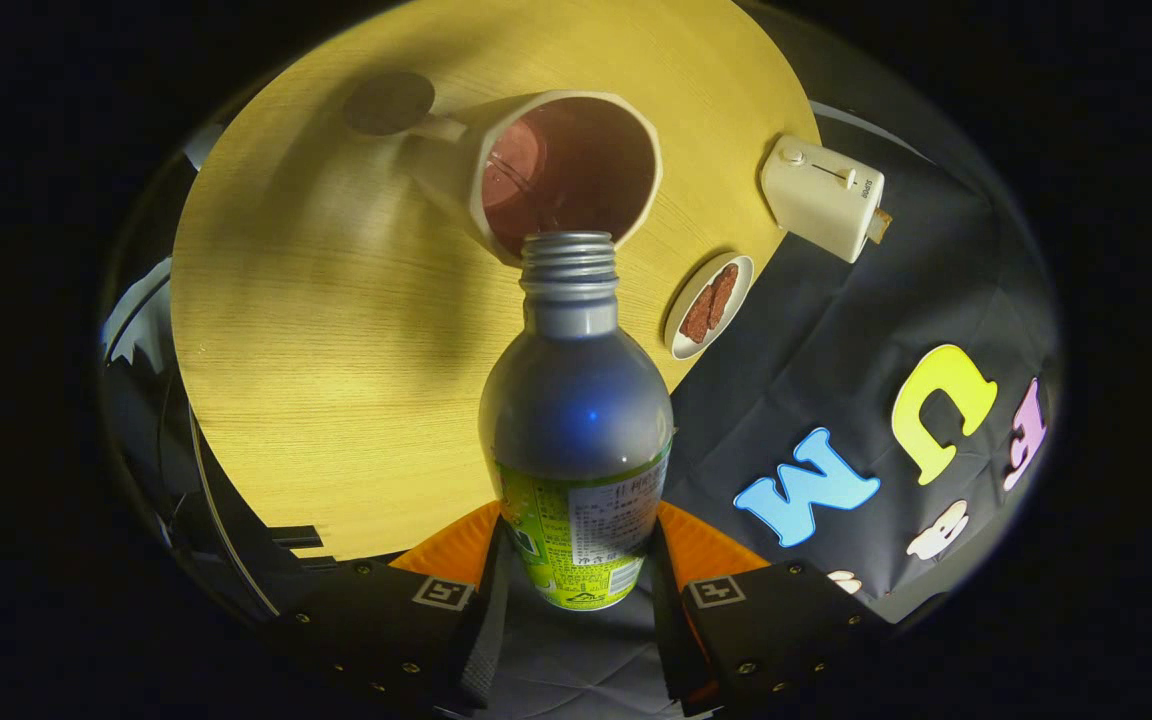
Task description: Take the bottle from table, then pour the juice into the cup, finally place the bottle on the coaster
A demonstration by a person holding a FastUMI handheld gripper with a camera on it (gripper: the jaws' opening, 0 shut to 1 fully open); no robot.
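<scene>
My gripper (576,560) is shut on a silver bottle (576,400) with a green label, both fingers pressing on its lower body. The bottle is uncapped, and its threaded mouth points at the rim of a white cup (566,170) just beyond it. The cup stands on the round wooden table (336,330) and holds dark red juice. Beyond the cup's handle lies a dark round coaster (388,103) on the table.
To the right of the cup, a small white oval dish (708,305) with brown pieces sits at the table's edge. A white toaster (824,195) stands farther right, at the table's rim. Black cloth hangs behind them.
</scene>
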